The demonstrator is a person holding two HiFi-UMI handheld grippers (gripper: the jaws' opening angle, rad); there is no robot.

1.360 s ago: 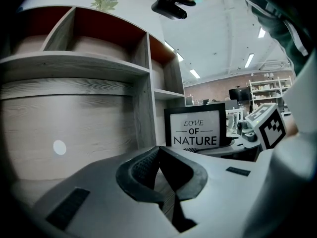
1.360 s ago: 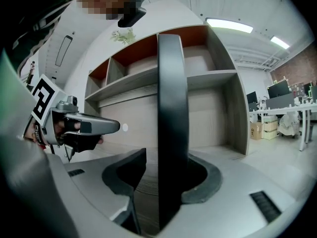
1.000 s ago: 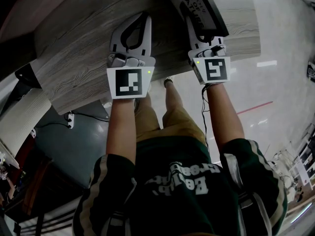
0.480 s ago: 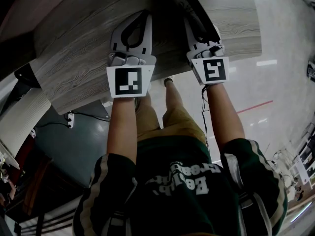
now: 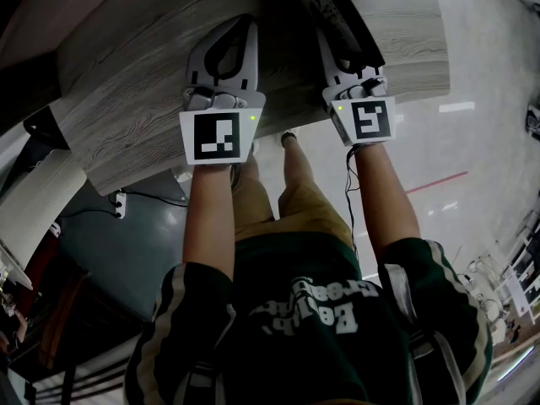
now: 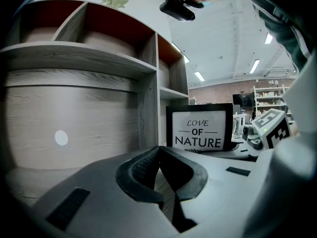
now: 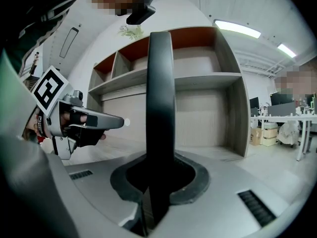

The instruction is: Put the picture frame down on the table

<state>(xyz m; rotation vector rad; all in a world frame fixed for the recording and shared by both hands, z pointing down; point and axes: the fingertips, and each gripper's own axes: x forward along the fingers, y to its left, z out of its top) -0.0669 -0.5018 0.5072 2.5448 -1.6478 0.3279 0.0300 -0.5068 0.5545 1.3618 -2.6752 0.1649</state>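
Right gripper (image 5: 331, 49) clamped on the upright picture frame (image 5: 342, 19) over the table (image 5: 118, 99); left gripper (image 5: 246, 30) closed on nothing.

The head view shows the frame only as a dark slab at 12 o'clock of the right gripper's marker cube (image 5: 364, 118). Only the left gripper view shows its face, white with "LOVE OF NATURE" inside a black border, upright at 2 o'clock of that gripper's touching jaws. The right gripper view has it edge-on, a black bar rising between jaws that have just been closing and pinch its lower part. Whether its base touches the wood cannot be told. The person's forearms (image 5: 208, 218) reach forward side by side, both grippers near level, the left at 9 o'clock of the right. A shelf unit (image 6: 74, 58) stands close behind at 12 o'clock. The table's near edge runs under the cubes, and the wood-grain top stretches toward 9 o'clock.
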